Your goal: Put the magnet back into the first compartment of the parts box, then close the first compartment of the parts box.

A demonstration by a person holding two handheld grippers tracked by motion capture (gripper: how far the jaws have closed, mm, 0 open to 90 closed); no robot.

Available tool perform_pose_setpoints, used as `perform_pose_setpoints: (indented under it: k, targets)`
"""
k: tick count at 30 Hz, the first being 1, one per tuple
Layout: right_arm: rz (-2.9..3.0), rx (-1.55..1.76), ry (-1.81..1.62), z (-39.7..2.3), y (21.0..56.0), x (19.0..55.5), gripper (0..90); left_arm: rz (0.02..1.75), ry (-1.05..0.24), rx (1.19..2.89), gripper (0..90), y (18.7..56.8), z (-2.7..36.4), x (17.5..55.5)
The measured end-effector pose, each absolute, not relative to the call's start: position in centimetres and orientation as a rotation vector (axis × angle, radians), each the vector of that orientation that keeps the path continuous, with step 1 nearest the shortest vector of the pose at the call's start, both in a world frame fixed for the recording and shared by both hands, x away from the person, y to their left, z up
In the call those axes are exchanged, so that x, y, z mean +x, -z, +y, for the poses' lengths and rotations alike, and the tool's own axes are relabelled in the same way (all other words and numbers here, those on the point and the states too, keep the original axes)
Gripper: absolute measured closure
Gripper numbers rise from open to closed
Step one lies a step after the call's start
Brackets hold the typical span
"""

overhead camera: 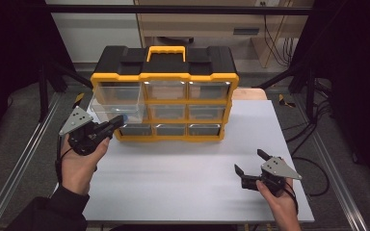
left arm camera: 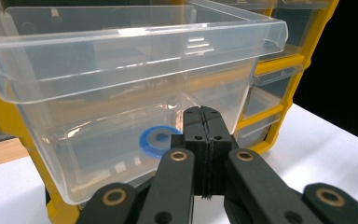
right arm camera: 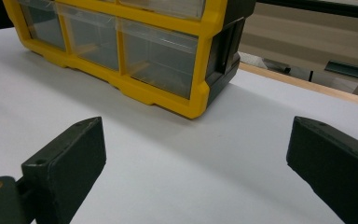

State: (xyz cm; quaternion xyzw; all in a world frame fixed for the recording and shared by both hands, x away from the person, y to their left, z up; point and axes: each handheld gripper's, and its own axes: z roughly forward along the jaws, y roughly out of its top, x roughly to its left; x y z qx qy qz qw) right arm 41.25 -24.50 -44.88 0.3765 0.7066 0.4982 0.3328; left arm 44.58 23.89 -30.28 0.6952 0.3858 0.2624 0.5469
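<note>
One clear drawer (left arm camera: 121,88), pulled partway out of the left column's middle row of the yellow-and-black organizer (overhead camera: 164,94). One blue ring (left arm camera: 158,141) inside, on the drawer floor near the front wall. Left gripper (overhead camera: 118,121) at the organizer's left front corner, jaws pressed fully together, tips right against the drawer's front face, nothing between them; whether tips truly touch the plastic, cannot tell.

Nine drawers in the organizer, three rows by three columns: one drawn out, eight flush with the yellow frame. One yellow carry handle (overhead camera: 165,52) lying on the black top. Three flush drawers of the organizer's right end seen through the right gripper view, bottom right one (right arm camera: 161,53) nearest.

Right gripper (overhead camera: 251,163) well in front of the organizer, off its right front corner, jaws spread wide, holding nothing, low over the white table top (overhead camera: 183,168). Two hands, one on each gripper; two grey three-cornered plates, one on top of each. Organizer standing at the far edge of the white top.
</note>
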Motion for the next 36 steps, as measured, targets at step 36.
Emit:
perform_pose_setpoints:
  k: [36]
  targets:
    - [1.822, 1.013, -1.305, -24.7, 44.9, 41.1, 4.1, 0.934, -0.649, 1.664, 89.5, 29.6, 23.9, 46.1]
